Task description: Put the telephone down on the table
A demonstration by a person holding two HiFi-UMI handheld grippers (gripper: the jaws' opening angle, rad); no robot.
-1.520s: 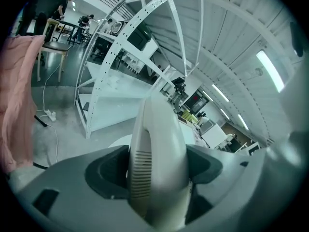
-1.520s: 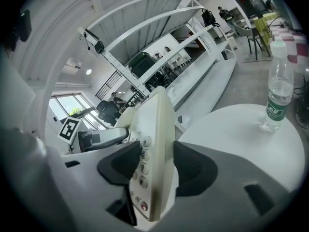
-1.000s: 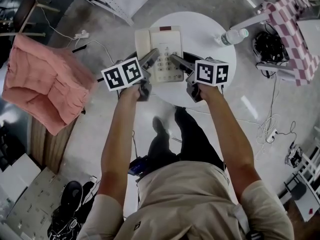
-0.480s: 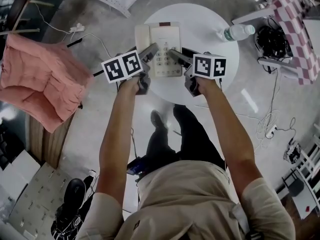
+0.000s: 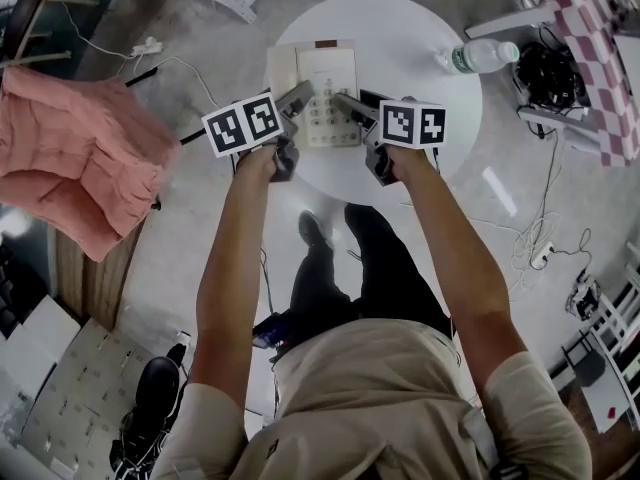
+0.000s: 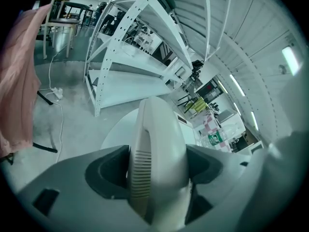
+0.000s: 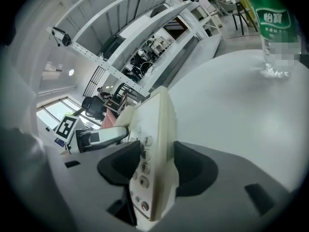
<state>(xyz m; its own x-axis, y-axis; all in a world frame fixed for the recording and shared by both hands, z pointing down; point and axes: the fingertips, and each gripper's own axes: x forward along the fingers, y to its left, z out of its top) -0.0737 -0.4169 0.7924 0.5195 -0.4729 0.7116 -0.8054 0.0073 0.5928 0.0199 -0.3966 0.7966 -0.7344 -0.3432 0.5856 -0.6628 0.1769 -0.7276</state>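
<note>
A cream push-button telephone (image 5: 322, 88) sits over the left half of the round white table (image 5: 420, 108), held between both grippers. My left gripper (image 5: 298, 98) is shut on its handset (image 6: 159, 149) at the phone's left side. My right gripper (image 5: 347, 104) is shut on the right edge of the base by the keypad (image 7: 153, 144). In the left gripper view, my left gripper (image 6: 157, 170) has the handset filling the gap between its jaws. In the right gripper view, my right gripper (image 7: 157, 166) pinches the base edge-on. Whether the phone's underside touches the tabletop is hidden.
A clear water bottle (image 5: 480, 56) with a green label (image 7: 275, 33) lies or stands at the table's right rim. A pink padded chair (image 5: 80, 158) is on the left. Cables (image 5: 540, 253) trail on the floor, and a checked cloth (image 5: 590, 58) is at far right.
Both grippers stay shut on the telephone. Phone and grippers have drifted slightly up the head view together with the table; their place over the table looks about the same.
</note>
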